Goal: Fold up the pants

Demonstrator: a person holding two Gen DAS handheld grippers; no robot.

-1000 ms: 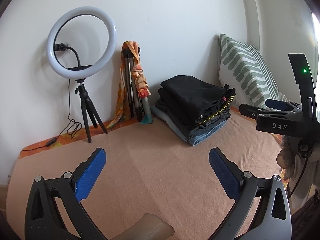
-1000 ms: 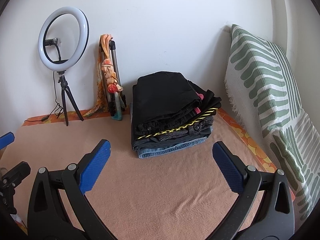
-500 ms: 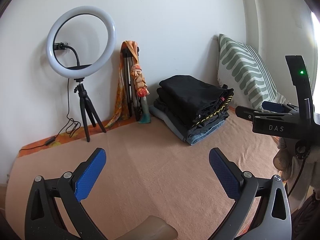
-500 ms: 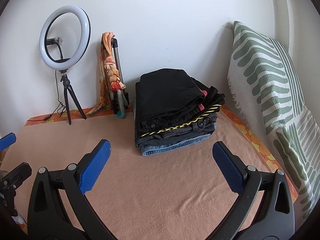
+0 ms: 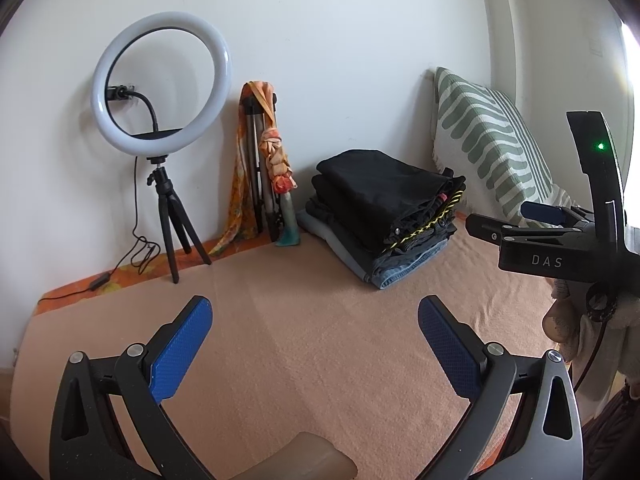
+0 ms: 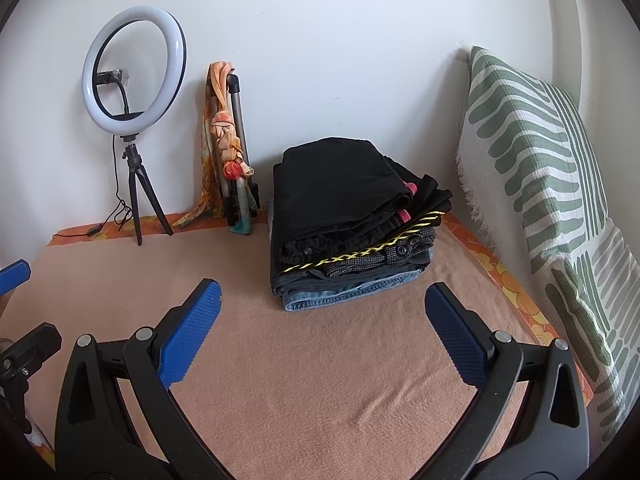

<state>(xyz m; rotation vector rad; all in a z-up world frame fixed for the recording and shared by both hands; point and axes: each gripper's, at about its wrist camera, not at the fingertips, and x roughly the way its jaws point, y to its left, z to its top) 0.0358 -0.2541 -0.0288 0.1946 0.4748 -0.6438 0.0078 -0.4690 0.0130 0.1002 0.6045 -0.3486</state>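
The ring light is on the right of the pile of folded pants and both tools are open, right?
Not quite. In the right wrist view the ring light stands to the left of the pile of folded pants, not the right. Both the left tool and the right tool are open.

Black pants (image 6: 336,188), blue fingers (image 6: 192,332), peach blanket (image 6: 320,380).

pants stack (image 6: 348,220) on blanket (image 6: 320,360); ring light (image 6: 134,68) left, pillow (image 6: 532,152) right

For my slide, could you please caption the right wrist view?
Open right gripper above the blanket, facing a stack of folded pants by the wall.
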